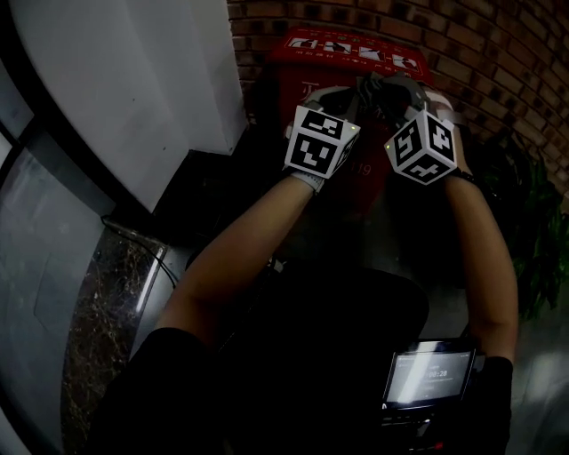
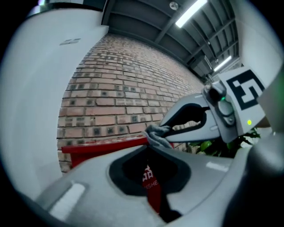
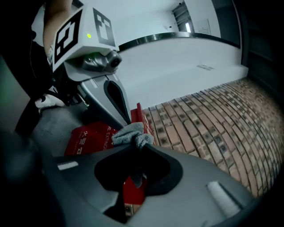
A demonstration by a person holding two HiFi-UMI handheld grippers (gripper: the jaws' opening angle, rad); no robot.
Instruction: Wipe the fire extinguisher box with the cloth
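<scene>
Though box [image 1: 356, 46] contents hidden, L tool [image 2: 147, 145] & R tool [image 3: 138, 145] pinch cloth [image 3: 129, 133].

A brick wall [image 1: 507, 62] is seen at the back, met at its left by a white wall [image 1: 116, 80]. A leafy green plant [image 1: 533, 231] is set at the right. A lit screen [image 1: 428, 375] is shown at the bottom, and strip lights [image 2: 191, 12] are fixed overhead.

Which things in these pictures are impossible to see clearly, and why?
- Head view: the fire extinguisher box front is mostly covered by the left gripper and right gripper.
- Left gripper view: the box lettering is cut off by that gripper's jaws.
- Head view: the screen text is too small.
</scene>
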